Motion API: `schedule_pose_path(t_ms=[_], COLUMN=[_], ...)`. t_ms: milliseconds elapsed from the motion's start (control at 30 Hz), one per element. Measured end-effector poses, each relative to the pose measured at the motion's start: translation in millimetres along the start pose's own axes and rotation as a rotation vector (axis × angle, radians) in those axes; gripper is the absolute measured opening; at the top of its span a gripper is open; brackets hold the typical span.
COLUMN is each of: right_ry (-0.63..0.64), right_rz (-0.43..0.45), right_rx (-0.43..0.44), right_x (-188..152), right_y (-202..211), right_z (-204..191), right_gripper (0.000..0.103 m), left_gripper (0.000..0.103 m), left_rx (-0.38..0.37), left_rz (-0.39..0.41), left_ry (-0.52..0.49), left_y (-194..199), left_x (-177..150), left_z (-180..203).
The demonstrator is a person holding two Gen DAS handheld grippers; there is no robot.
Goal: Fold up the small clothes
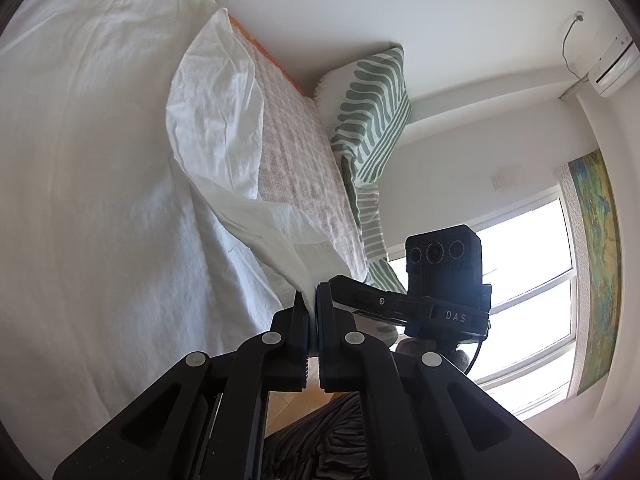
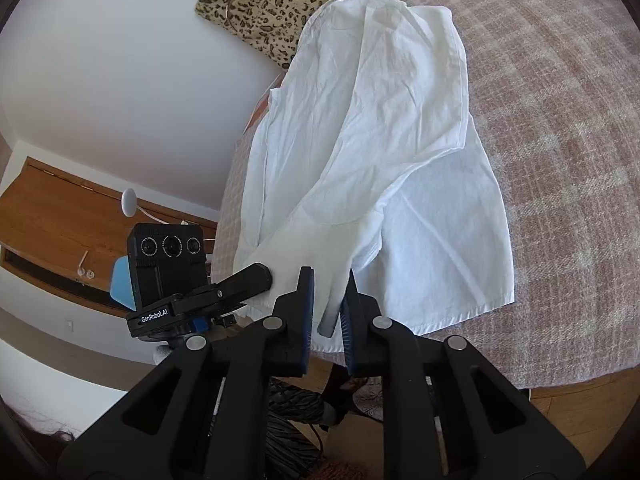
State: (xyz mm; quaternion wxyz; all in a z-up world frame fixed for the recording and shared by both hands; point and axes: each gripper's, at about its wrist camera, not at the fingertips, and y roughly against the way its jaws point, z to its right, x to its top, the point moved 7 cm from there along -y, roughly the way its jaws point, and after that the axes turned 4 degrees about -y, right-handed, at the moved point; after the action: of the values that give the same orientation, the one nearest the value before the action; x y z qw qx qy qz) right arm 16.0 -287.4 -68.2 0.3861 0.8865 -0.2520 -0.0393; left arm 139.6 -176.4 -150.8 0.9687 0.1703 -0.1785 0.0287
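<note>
the white shirt [image 2: 384, 152] lies mostly spread on the checked bed cover [image 2: 560, 160], near edge lifted, one side flopping over the middle. looks like an early fold: nothing squared up, most of it still to do. left gripper [image 1: 310, 308] is clamped tight on a pinch of the hem. right gripper [image 2: 330, 300] has jaws narrowly apart with cloth bunched between, gripping it. leopard pillow [image 2: 280, 4] sits beyond.
</note>
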Motion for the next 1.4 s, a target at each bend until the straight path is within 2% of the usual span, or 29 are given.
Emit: schedule_pose_path(t_ms=[133, 233, 333, 400, 433, 467, 500, 567, 667, 800, 967, 1067, 1133, 1200, 1300, 1333, 1367, 1400], right_ry=[-0.096, -0.103, -0.056, -0.011, 0.009, 0.017, 0.014, 0.006, -0.048, -0.129, -0.099, -0.091, -0.092, -0.088, -0.067, -0.059, -0.049, -0.034], right_rz=[-0.033, -0.072, -0.094, -0.064, -0.056, -0.046, -0.019, 0.023, 0.051, 0.058, 0.102, 0.132, 0.145, 0.157, 0.162, 0.159, 0.152, 0.143], right_rx=[-0.106, -0.166, -0.206, -0.211, -0.211, -0.212, -0.207, -0.187, -0.150, -0.107, -0.243, -0.289, -0.308, -0.311, -0.309, -0.318, -0.330, -0.350], right_x=[-3, -12, -22, -19, -16, -12, -5, 7, 28, 60, 93, 109, 120, 130, 139, 142, 144, 145], right_y=[4, -2, -6, -4, -3, -1, 1, 9, 10, -11, -34, -36, -39, -43, -48, -52, -55, -59], right_z=[39, 56, 56, 49, 45, 44, 43, 45, 52, 58, 64, 70, 75, 77, 75, 73, 73, 72], right_gripper=[0.009, 0.009, 0.009, 0.010, 0.014, 0.028, 0.046, 0.057, 0.057, 0.057, 0.057, 0.057, 0.055, 0.048, 0.037, 0.034, 0.025, 0.010], left_gripper=[0.000, 0.000, 0.000, 0.000, 0.000, 0.000, 0.000, 0.000, 0.000, 0.000, 0.008, 0.009, 0.009, 0.009, 0.009, 0.009, 0.009, 0.009], left_rx=[0.074, 0.117, 0.123, 0.117, 0.115, 0.112, 0.109, 0.104, 0.094, 0.098, 0.154, 0.227, 0.252, 0.259, 0.176, 0.175, 0.187, 0.204], left_rz=[-0.097, -0.148, -0.147, -0.130, -0.120, -0.110, -0.104, -0.102, -0.123, -0.146, -0.158, -0.120, -0.067, -0.042, -0.048, -0.068, -0.092, -0.111], left_ry=[-0.007, 0.001, 0.008, -0.006, -0.009, -0.006, -0.003, 0.000, 0.009, 0.011, 0.009, -0.061, -0.136, -0.213, -0.270, -0.264, -0.264, -0.267], left_y=[-26, -37, -35, -30, -27, -24, -22, -18, -17, -23, -8, 14, 28, 34, 26, 19, 9, 2], left_x=[-27, -39, -38, -34, -31, -29, -27, -26, -30, -32, -31, -30, -26, -24, -27, -29, -29, -30], left_z=[-16, -28, -31, -28, -27, -26, -27, -28, -32, -33, -38, -31, -18, -3, 13, 11, 7, 1])
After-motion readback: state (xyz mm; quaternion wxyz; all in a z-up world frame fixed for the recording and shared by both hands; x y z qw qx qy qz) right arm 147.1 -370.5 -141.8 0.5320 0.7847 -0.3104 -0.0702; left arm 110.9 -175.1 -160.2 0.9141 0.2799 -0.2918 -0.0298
